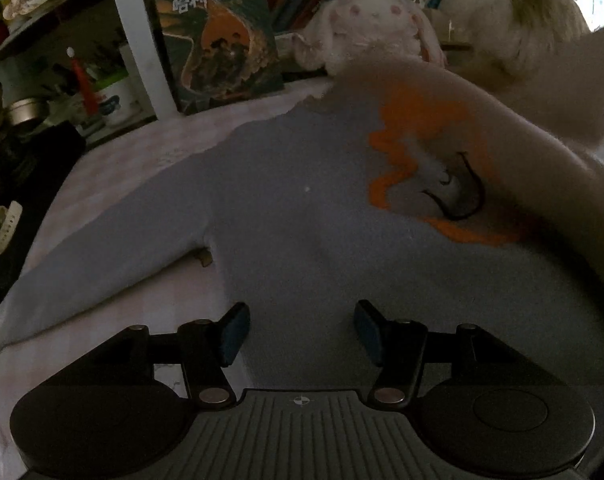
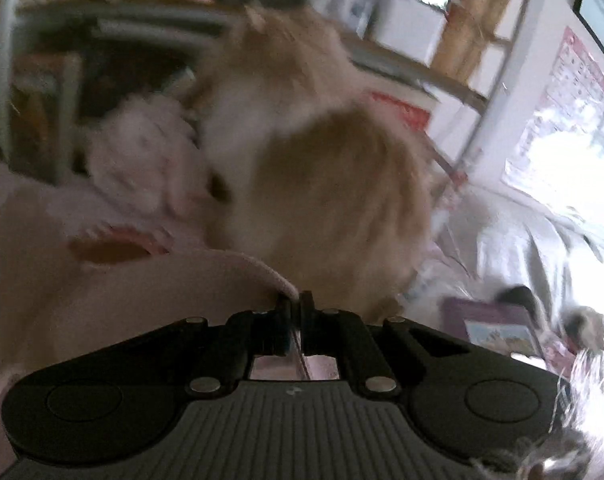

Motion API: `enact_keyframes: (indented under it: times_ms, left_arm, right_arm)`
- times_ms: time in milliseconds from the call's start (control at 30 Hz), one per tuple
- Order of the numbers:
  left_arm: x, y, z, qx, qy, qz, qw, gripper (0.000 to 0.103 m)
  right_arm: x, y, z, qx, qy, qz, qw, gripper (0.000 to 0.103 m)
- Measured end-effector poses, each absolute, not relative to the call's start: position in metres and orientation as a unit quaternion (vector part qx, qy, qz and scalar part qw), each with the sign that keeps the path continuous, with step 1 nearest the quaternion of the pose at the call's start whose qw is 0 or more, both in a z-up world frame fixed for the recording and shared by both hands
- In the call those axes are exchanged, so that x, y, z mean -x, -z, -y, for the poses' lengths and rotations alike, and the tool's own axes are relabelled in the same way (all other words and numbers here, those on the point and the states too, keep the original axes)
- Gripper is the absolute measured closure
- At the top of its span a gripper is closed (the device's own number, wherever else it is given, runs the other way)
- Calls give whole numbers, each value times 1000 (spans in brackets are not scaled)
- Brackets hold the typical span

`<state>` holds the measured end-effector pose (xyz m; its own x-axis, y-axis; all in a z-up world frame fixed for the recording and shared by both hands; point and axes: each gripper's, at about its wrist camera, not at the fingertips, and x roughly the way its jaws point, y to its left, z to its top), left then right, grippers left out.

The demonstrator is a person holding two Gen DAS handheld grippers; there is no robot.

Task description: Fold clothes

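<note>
Sweater [image 1: 302, 220] is lying flat on the bed [image 1: 150, 296]. Left claw [image 1: 302, 334] is hovering spread wide at its 6 o'clock hem, right claw [image 2: 296, 312] is pinching a sleeve, lifting it at 3 o'clock.

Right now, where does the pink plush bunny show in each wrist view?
Left wrist: pink plush bunny upper centre-right, behind the grey sweater, beside the standing book.
Right wrist: blurred, centre-left, above the sweater sleeve clamped in the right gripper.
Shared landmark: the fluffy tan cat right of the bunny.
</note>
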<state>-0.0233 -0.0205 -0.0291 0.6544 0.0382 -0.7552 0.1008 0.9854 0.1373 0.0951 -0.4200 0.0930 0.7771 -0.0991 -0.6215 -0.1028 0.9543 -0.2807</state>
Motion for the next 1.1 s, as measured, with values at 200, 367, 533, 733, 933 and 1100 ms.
enact_keyframes:
  times_ms: [200, 367, 533, 733, 933, 1100]
  left_arm:
    - [23, 28, 22, -87, 16, -421, 903, 44]
    - [26, 26, 20, -87, 10, -422, 903, 44]
    - [29, 18, 3, -50, -5, -417, 908, 44]
    - [29, 25, -31, 82, -9, -430, 899, 44]
    - [30, 28, -40, 119, 8, -432, 894, 61]
    - [35, 28, -45, 119, 19, -422, 899, 97]
  right_arm:
    - [-118, -69, 451, 199, 104, -343, 912, 99]
    - [-132, -57, 467, 201, 129, -345, 908, 95]
    - [-117, -56, 451, 139, 65, -346, 926, 41]
    - [-62, -26, 410, 18, -85, -431, 898, 42]
    - [-6, 5, 381, -27, -120, -486, 865, 47]
    - [18, 16, 372, -62, -109, -502, 856, 68]
